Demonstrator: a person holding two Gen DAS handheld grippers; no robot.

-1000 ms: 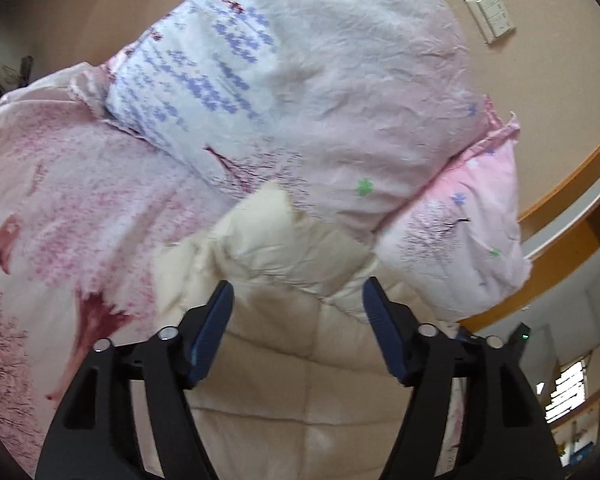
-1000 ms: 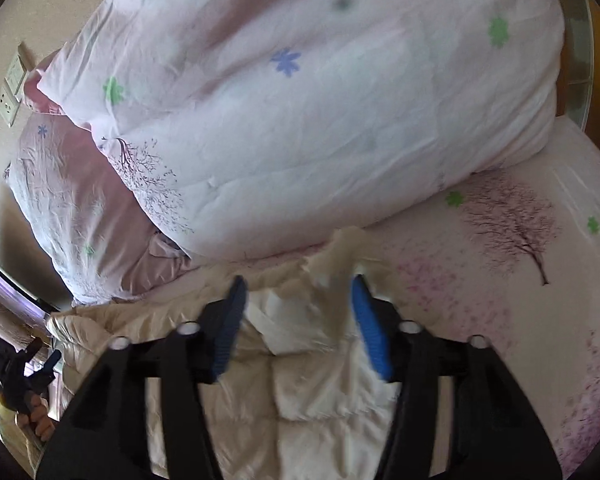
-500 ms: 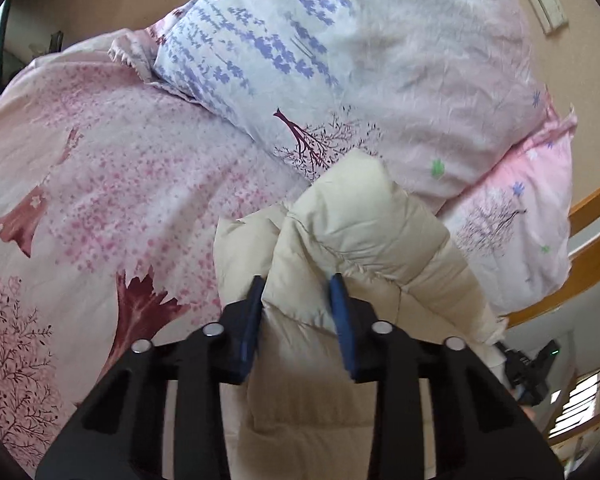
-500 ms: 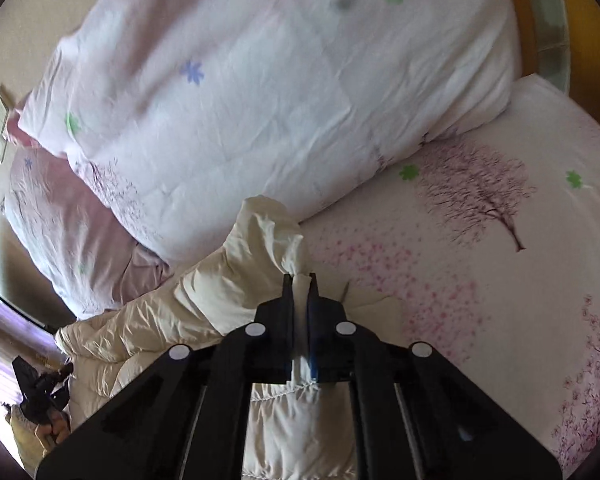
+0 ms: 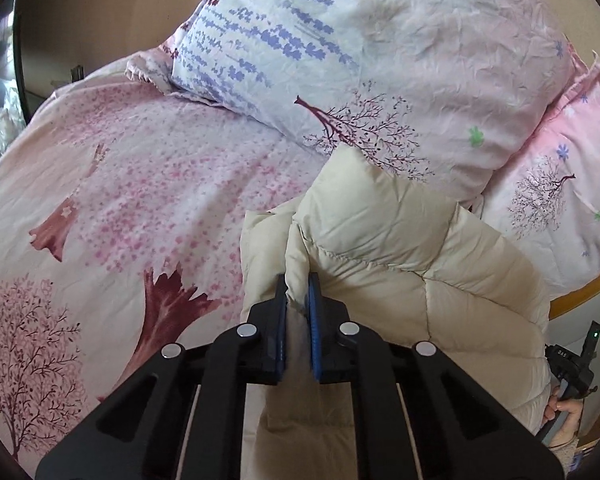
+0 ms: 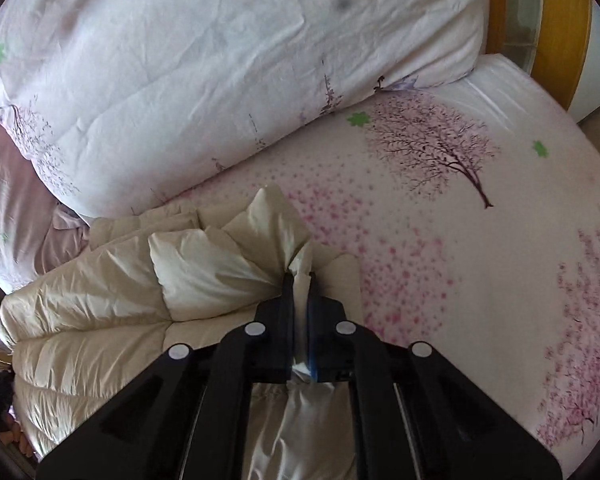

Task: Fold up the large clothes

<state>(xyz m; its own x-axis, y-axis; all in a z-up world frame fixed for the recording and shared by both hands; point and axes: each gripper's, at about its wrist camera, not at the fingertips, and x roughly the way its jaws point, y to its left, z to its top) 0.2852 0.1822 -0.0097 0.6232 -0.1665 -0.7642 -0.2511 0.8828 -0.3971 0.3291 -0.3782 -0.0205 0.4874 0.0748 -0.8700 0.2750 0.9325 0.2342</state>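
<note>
On gripper (image 5: 571, 364): perhaps "DAS".

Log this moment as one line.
left gripper: shut on jacket | right gripper: shut on jacket | jacket: bunched on bed sheet, near pillow

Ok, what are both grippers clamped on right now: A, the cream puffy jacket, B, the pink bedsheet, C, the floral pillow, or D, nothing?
A: the left gripper and the right gripper each pinch a fold of the cream puffy jacket between shut jaws.
</note>
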